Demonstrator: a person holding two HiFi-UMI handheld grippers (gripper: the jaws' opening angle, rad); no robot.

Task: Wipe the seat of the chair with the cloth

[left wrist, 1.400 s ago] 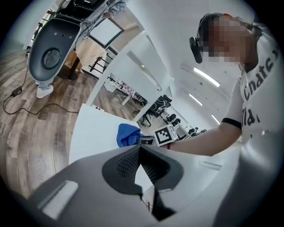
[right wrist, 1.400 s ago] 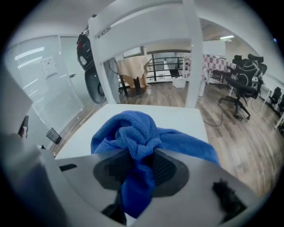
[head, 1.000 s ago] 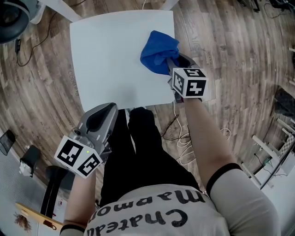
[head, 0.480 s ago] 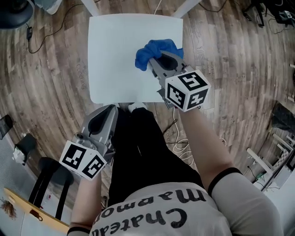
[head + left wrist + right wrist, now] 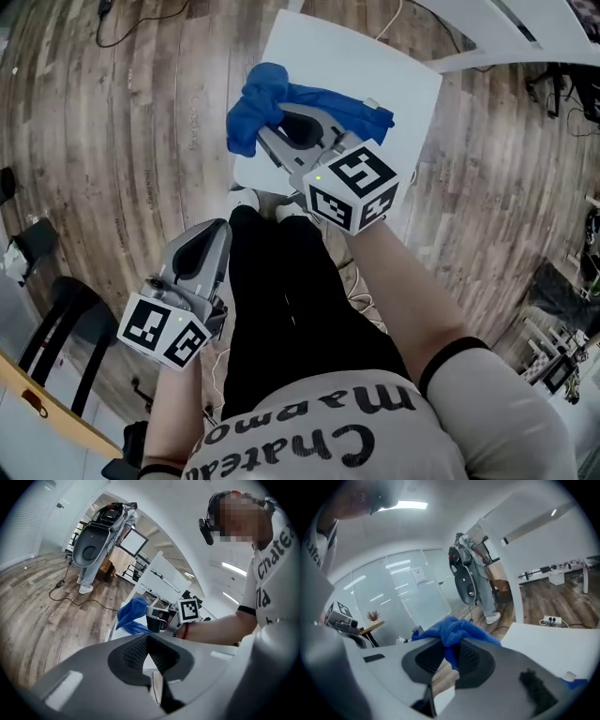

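Observation:
The white chair seat [image 5: 375,66] lies at the top of the head view. A blue cloth [image 5: 262,94] is bunched over the seat's left front edge, with one end trailing right across the seat. My right gripper [image 5: 272,131] is shut on the cloth, and in the right gripper view the blue cloth [image 5: 454,632] is pinched between the jaws over the seat [image 5: 548,644]. My left gripper [image 5: 217,232] hangs low beside the person's left leg, away from the chair, shut on nothing. The left gripper view shows its jaws [image 5: 149,653] pressed together and the cloth [image 5: 131,616] beyond.
Wood floor surrounds the chair, with cables [image 5: 141,28] at the top left. A black stand [image 5: 56,319] is at the lower left. The person's black-trousered legs [image 5: 281,300] and shoes [image 5: 248,200] press against the seat's front edge. A power strip [image 5: 553,619] lies on the floor.
My right gripper has dragged the cloth leftward across the seat, from its right side to its left front edge. The left gripper has stayed beside the leg.

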